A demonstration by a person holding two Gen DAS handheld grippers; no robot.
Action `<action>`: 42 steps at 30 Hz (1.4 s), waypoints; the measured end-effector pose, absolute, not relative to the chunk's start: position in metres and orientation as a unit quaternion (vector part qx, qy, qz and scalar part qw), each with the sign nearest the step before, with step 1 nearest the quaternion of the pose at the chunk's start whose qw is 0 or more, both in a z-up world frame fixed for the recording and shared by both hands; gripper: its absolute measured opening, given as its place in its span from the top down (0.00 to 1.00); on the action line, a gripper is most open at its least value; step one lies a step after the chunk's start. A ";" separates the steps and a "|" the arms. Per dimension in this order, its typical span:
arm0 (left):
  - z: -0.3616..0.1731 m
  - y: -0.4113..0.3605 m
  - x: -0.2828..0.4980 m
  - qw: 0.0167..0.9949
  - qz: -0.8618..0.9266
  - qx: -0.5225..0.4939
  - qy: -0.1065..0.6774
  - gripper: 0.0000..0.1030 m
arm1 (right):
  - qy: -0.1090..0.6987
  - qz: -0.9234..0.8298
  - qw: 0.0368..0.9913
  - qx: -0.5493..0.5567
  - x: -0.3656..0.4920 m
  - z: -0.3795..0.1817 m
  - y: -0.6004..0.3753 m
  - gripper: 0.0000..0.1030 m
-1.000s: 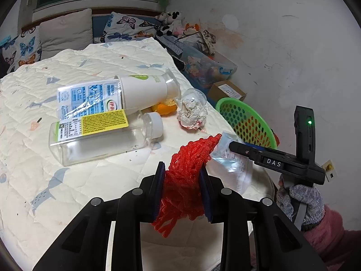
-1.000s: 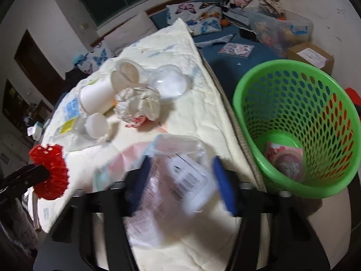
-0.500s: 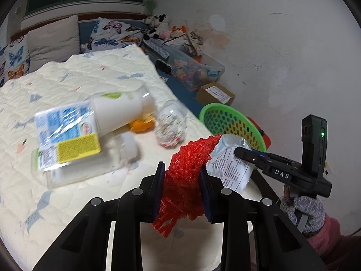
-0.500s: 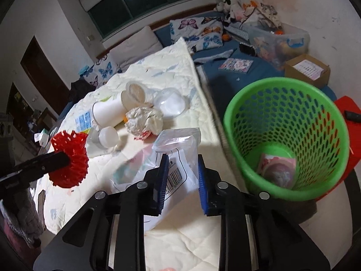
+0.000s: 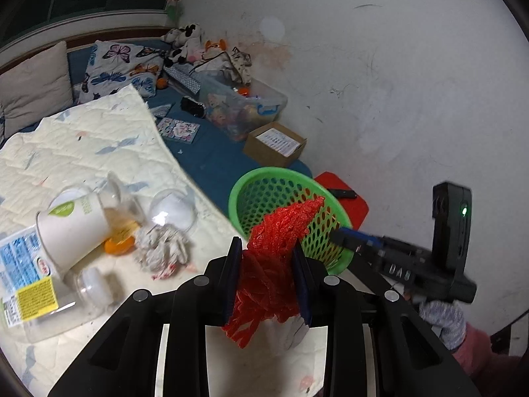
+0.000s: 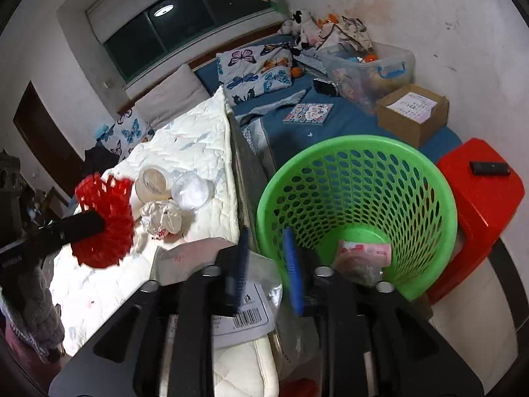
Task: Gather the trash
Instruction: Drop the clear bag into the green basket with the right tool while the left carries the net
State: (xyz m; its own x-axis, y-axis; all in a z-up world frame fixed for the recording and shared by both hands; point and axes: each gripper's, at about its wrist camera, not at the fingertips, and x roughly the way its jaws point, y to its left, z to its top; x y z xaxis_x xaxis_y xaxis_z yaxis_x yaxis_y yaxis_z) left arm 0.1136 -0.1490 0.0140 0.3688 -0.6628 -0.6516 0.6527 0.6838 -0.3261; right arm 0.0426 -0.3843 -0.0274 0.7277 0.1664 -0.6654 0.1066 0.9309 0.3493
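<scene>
Left gripper (image 5: 267,281) clamps the red mesh (image 5: 277,231) near the green basket (image 6: 443,205); right gripper (image 6: 264,264) jaws are opening around the plastic bag (image 6: 251,307). We centre each over the rim before release.

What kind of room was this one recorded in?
Most likely a bedroom: a quilted mattress pad with butterfly-print pillows at its head, stuffed toys against the wall, and a green waste basket alongside.
</scene>
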 end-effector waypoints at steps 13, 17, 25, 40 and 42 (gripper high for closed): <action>0.000 -0.133 0.123 0.830 -0.372 -0.014 0.415 0.72 | 0.406 0.066 0.891 0.194 0.070 -0.069 -0.365 0.28; -0.002 -0.130 0.124 0.830 -0.370 -0.015 0.418 0.72 | 0.421 0.079 0.881 0.200 0.074 -0.083 -0.357 0.34; -0.003 -0.130 0.124 0.829 -0.370 -0.017 0.420 0.72 | 0.401 0.095 0.891 0.189 0.062 -0.068 -0.349 0.54; 0.013 -0.170 0.132 0.823 -0.394 -0.007 0.410 0.72 | 0.342 0.021 0.930 0.136 0.043 -0.023 -0.377 0.54; 0.014 -0.181 0.136 0.819 -0.400 -0.008 0.411 0.72 | 0.340 0.000 0.931 0.130 0.045 -0.021 -0.391 0.54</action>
State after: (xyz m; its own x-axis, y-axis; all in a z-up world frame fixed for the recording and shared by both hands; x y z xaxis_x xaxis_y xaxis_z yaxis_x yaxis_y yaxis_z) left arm 0.1359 -0.1810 0.0137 0.3419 -0.6613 -0.6677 0.6488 0.6801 -0.3414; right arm 0.0446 -0.3911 -0.0214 0.7689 0.0877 -0.6333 0.0893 0.9661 0.2422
